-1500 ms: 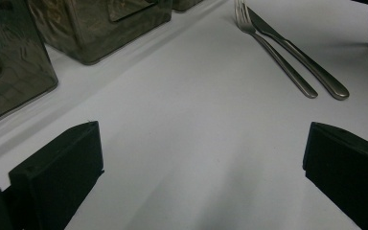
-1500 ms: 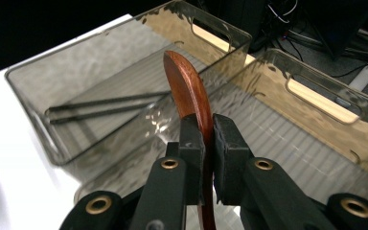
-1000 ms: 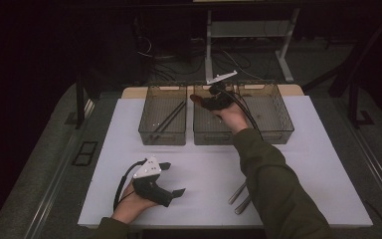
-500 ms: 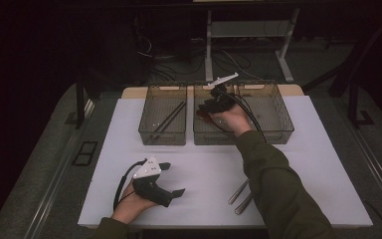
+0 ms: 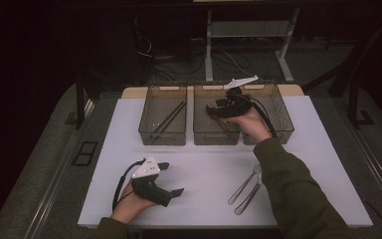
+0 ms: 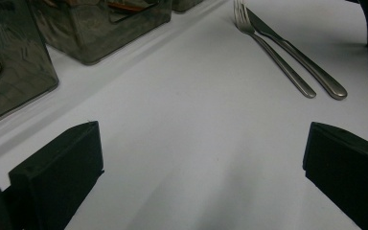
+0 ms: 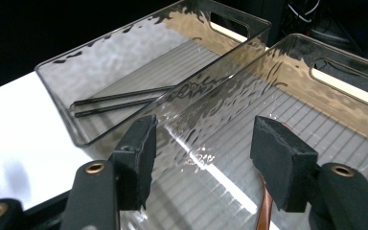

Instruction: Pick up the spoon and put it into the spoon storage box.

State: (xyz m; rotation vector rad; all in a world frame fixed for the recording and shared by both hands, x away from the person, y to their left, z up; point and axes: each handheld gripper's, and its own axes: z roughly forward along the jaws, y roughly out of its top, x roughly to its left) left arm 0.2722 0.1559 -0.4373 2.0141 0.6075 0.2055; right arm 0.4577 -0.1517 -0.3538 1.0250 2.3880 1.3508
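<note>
- The left gripper (image 5: 171, 178) rests on the white table (image 5: 204, 164) at the near edge. It is in the same spot as a second ago, with its jaws wide apart and nothing between them.
- Just ahead of those jaws in the left gripper view, a fork (image 6: 268, 48) and a knife (image 6: 297, 57) lie side by side, nearly touching. They sit on the near right of the table, and no claw touches them.
- Farther off, the right gripper (image 5: 211, 108) hangs over the middle bin (image 5: 216, 141) of the three bins at the back.
- Its jaws have just been opening and now stand about half wide. In the right gripper view the pads (image 7: 278, 163) have nothing between them.
- Below them a thin copper-coloured piece (image 7: 267, 211) lies on the ribbed floor of the middle bin. Too little of it shows to tell what it is.
- I judge this to be a drop just made, so that piece counts as sorted and the right hand is free.
- In the bin to the left, a pair of black chopsticks (image 7: 120, 103) already lies flat.
- The fork and knife look like the likely next picks, and the nearer bins leave room for them.
</note>
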